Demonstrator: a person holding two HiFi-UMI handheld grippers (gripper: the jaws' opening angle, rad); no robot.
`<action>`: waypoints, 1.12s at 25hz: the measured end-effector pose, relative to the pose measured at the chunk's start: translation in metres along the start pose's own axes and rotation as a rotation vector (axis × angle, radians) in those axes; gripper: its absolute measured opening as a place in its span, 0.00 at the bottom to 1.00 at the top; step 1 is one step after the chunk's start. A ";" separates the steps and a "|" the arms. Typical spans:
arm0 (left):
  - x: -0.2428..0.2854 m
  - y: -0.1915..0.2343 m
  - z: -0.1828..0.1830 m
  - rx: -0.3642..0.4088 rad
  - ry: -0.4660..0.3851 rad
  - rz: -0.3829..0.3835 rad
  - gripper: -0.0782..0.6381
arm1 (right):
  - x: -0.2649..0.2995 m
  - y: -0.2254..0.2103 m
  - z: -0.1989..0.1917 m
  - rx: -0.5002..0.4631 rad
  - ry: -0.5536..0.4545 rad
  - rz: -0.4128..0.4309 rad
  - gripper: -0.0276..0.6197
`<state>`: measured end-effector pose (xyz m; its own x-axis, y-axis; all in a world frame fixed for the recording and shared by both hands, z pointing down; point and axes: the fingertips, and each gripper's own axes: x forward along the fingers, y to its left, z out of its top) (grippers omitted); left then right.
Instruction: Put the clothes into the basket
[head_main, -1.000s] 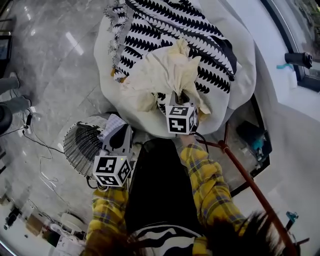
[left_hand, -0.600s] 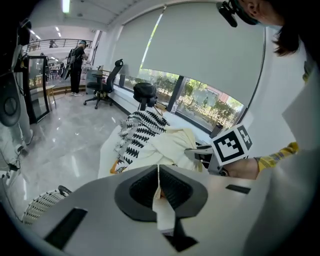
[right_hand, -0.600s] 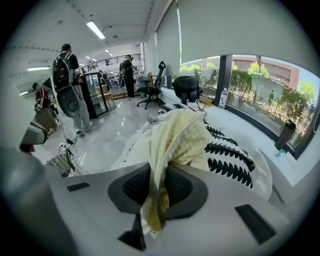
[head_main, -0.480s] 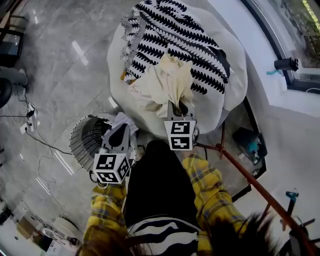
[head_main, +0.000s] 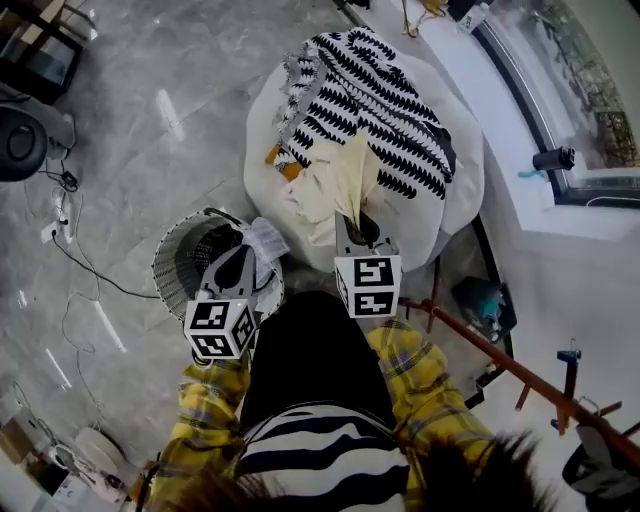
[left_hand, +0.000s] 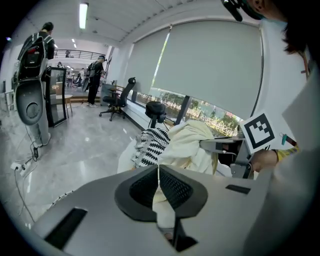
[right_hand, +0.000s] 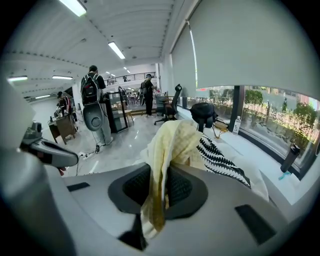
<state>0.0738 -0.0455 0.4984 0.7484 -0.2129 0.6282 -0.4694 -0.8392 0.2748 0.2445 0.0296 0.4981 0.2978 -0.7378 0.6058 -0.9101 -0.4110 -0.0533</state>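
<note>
Since a second ago, the cream garment (head_main: 335, 180) has been drawn up off the white cushion (head_main: 455, 190) and pulled into a taut fold, and both grippers have been raised. The right gripper (head_main: 355, 225) is clamped on this garment, with only a narrow gap between its jaws, which is filled by the bunched cloth. The garment's far end is still draped on the cushion, beside a black-and-white patterned cloth (head_main: 360, 90) spread over the top. The left gripper (head_main: 242, 260) is closed on a thin pale cloth (head_main: 265, 240), which is held over the right rim of the basket (head_main: 172, 270). Whether that cloth is part of the cream garment cannot be told. The basket is standing on the floor, just beside the cushion, and none of the cream garment is in it yet.
</note>
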 end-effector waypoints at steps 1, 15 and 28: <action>-0.009 0.004 0.003 -0.005 -0.012 0.011 0.14 | -0.006 0.007 0.008 -0.005 -0.014 0.008 0.16; -0.123 0.066 0.011 -0.106 -0.147 0.125 0.14 | -0.091 0.114 0.124 -0.105 -0.210 0.167 0.16; -0.220 0.120 0.019 -0.220 -0.299 0.271 0.14 | -0.149 0.246 0.202 -0.230 -0.336 0.464 0.16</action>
<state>-0.1376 -0.1088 0.3792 0.6720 -0.5725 0.4698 -0.7311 -0.6139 0.2976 0.0349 -0.0696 0.2340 -0.1037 -0.9559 0.2749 -0.9942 0.0918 -0.0558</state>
